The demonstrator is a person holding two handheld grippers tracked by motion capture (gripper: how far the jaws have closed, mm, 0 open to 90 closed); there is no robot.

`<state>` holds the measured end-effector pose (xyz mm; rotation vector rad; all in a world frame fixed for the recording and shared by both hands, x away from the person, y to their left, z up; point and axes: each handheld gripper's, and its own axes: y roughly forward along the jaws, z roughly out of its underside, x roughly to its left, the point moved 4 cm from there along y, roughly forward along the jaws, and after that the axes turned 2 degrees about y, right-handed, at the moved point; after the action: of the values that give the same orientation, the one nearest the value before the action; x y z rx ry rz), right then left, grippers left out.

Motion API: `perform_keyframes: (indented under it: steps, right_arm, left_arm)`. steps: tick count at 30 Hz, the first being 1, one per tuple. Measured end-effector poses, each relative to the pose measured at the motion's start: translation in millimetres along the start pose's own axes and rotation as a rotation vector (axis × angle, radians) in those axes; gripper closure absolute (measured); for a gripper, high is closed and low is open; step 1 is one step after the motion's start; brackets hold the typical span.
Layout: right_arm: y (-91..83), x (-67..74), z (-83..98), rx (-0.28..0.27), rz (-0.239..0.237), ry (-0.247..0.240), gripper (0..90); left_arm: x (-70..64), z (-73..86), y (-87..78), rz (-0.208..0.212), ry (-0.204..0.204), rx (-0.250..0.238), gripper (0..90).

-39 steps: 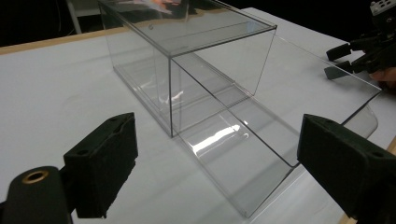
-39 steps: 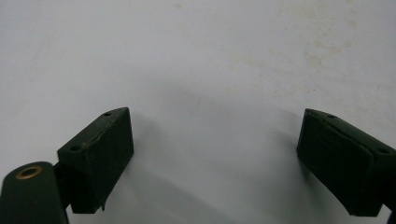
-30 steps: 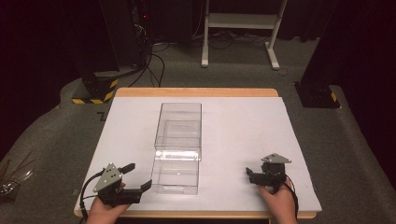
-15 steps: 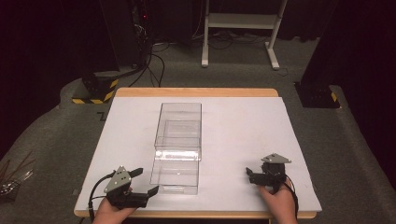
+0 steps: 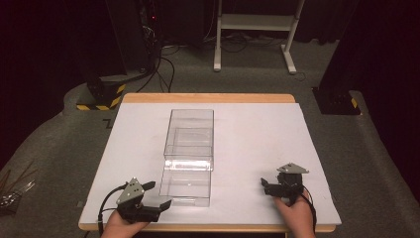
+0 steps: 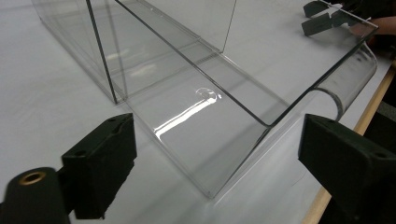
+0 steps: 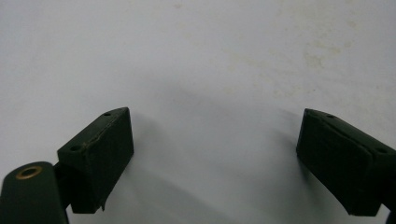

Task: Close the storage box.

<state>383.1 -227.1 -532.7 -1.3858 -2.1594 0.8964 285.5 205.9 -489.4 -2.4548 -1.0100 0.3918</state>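
A clear plastic box stands in the middle of the white table top. Its clear drawer is slid out toward the near edge. My left gripper sits at the near left, open, its jaws aimed at the drawer's front left corner. In the left gripper view the drawer lies just ahead of the wide-apart jaws of the left gripper, with nothing between them. My right gripper rests at the near right, apart from the box. The right gripper is open over bare table.
The table's wooden near edge runs just under both hands. On the floor are a yellow-striped base at back left, a black base at right, white stand legs behind, and metal rods at far left.
My left gripper has shifted right and slightly nearer, turning its jaws toward the drawer's front corner. The right gripper and the box have not moved.
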Motion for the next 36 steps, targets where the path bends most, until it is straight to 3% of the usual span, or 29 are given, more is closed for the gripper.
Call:
perform_keyframes:
  steps: [7,16,25,36]
  right_arm:
    - [0.1,0.0,0.0,0.001,0.001,0.001,11.0]
    - [0.3,-0.1,0.0,0.001,0.0,0.002,10.8]
    - [0.2,0.0,0.0,0.001,0.001,0.002,10.8]
    - [0.2,0.1,0.0,0.001,0.002,0.001,10.9]
  left_arm:
    - [-1.2,1.6,1.8,-0.004,0.005,-0.003,22.2]
    - [-7.0,1.6,5.6,0.025,0.02,-0.014,31.0]
    - [-6.8,0.0,5.3,-0.009,0.015,-0.034,36.3]
    - [-6.6,-2.6,9.1,-0.034,0.004,-0.05,36.5]
